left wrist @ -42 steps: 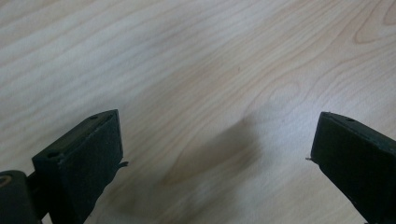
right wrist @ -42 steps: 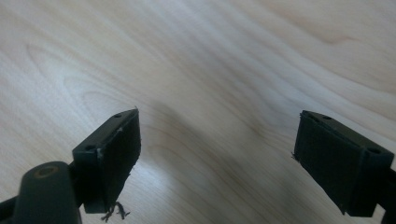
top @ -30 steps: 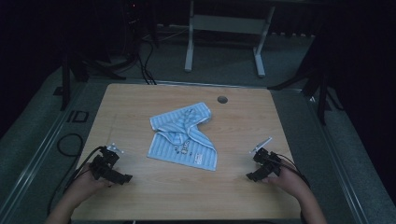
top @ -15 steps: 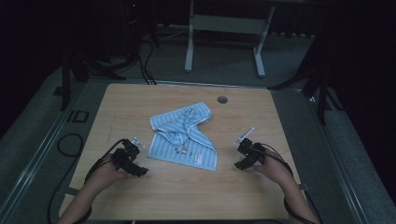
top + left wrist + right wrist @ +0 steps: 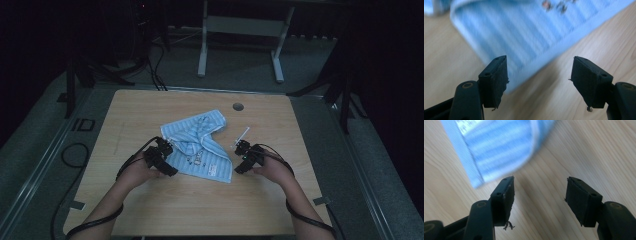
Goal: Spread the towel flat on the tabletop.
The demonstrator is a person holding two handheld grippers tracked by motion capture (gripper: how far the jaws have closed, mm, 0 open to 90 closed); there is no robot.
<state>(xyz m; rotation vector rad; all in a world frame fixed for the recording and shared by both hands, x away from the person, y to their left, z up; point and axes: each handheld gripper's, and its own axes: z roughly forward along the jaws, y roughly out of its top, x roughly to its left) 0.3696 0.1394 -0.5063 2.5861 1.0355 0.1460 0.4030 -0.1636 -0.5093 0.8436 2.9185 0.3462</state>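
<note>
A crumpled blue-and-white striped cloth (image 5: 199,145) lies in the middle of the wooden table (image 5: 280,125). My left gripper (image 5: 163,159) sits at the cloth's near left corner, open; its own view has the cloth's corner (image 5: 529,37) just ahead of the parted jaws, nothing between them (image 5: 539,80). On the other side my right gripper (image 5: 243,159) hovers just right of the cloth's near right corner, also open. In the right gripper view the cloth's corner (image 5: 499,152) lies ahead and to the left of the empty gap (image 5: 539,197).
A small round grommet hole (image 5: 238,106) sits near the table's far edge. Beyond the table stands a grey metal frame (image 5: 240,35) on a dark floor. Cables (image 5: 75,155) run along the left side. Bare wood stretches in front of the cloth.
Both grippers have moved inward from the table's near corners to the cloth's two near corners. The cloth has not moved.
</note>
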